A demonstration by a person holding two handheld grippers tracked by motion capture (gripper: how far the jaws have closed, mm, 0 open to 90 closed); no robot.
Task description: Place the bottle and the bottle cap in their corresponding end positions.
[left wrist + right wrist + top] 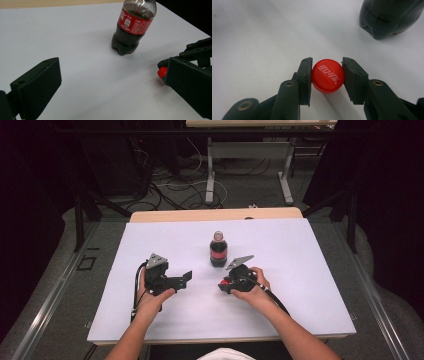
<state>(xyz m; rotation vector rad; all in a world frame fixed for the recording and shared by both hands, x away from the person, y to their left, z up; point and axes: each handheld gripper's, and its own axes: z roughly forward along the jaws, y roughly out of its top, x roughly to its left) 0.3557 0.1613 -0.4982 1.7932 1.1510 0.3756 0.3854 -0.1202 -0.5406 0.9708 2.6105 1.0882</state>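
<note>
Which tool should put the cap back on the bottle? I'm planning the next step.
Probably the right tool: its jaws are shut on the red cap, beside the open bottle. The left tool is open.

Around the table
White sheet (150,315) covers the wooden table (215,214); far behind, loose cables (172,187) sprawl on the floor by 2 grey desk legs (210,175).

left tongs (186,278) agape, right tongs (327,75) clamped

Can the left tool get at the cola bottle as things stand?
Probably yes. The left tool is open, the white table between it and the cola bottle is bare, and the right tool sits off to the side.
</note>
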